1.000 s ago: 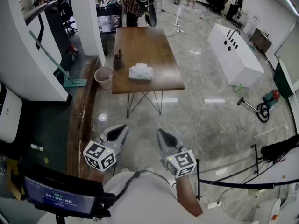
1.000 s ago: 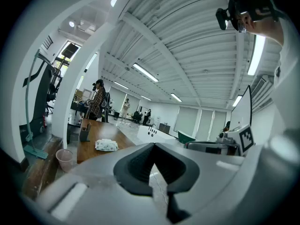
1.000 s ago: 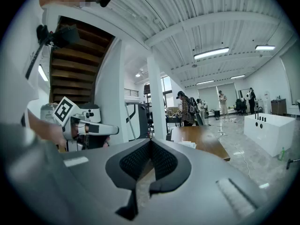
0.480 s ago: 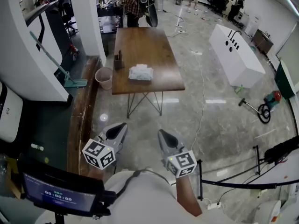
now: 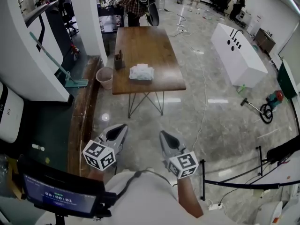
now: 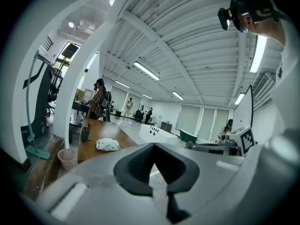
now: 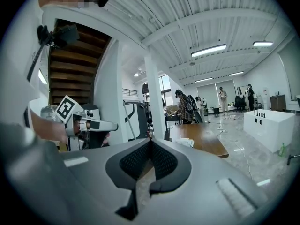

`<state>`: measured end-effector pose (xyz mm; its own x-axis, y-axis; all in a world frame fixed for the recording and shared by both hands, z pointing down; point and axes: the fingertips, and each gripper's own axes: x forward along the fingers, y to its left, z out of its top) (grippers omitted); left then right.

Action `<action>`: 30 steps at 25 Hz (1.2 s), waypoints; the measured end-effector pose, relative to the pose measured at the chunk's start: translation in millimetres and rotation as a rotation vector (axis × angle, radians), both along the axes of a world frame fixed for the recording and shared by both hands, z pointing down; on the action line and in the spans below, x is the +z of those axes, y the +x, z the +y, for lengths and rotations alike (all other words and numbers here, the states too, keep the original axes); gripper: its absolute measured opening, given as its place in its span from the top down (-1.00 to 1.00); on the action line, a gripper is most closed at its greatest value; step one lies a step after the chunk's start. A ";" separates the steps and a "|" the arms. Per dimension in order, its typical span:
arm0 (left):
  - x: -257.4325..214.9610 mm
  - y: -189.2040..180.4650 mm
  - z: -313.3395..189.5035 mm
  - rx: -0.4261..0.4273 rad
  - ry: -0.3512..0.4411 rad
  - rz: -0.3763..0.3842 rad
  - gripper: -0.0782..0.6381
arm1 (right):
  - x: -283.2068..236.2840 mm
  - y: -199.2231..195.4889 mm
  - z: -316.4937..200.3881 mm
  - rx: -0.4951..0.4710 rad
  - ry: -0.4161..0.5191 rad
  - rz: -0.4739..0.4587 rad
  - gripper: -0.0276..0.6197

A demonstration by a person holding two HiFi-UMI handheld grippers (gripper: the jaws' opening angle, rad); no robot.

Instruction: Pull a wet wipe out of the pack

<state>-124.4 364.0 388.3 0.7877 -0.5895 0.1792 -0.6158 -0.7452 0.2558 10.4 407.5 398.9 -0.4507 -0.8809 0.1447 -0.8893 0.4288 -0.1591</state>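
Observation:
A white wet wipe pack [image 5: 141, 72] lies near the front end of a brown wooden table [image 5: 159, 50], far ahead of me. It also shows as a small pale pack [image 6: 108, 144] in the left gripper view and as a pale pack [image 7: 185, 142] in the right gripper view. My left gripper [image 5: 123, 127] and right gripper [image 5: 162, 135] hang side by side over the floor, well short of the table. Both are shut with nothing between the jaws.
A dark pen holder [image 5: 119, 60] stands on the table's left side. A pink bin [image 5: 104, 78] sits on the floor by the table's left corner. A white pillar [image 5: 86, 18] rises at left, a white cabinet [image 5: 236, 54] at right. People stand beyond the table; cables cross the floor.

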 end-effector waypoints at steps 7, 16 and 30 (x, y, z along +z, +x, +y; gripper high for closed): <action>3.1 11.4 5.1 0.011 -0.010 -0.003 0.78 | 5.2 8.2 3.7 -0.003 -0.012 -0.020 0.89; 5.8 32.9 12.0 0.024 -0.011 -0.010 0.77 | 10.9 30.1 9.7 0.005 -0.024 -0.044 0.89; 14.7 78.4 18.0 0.033 -0.029 -0.040 0.77 | 28.7 61.3 19.1 -0.046 -0.057 -0.060 0.89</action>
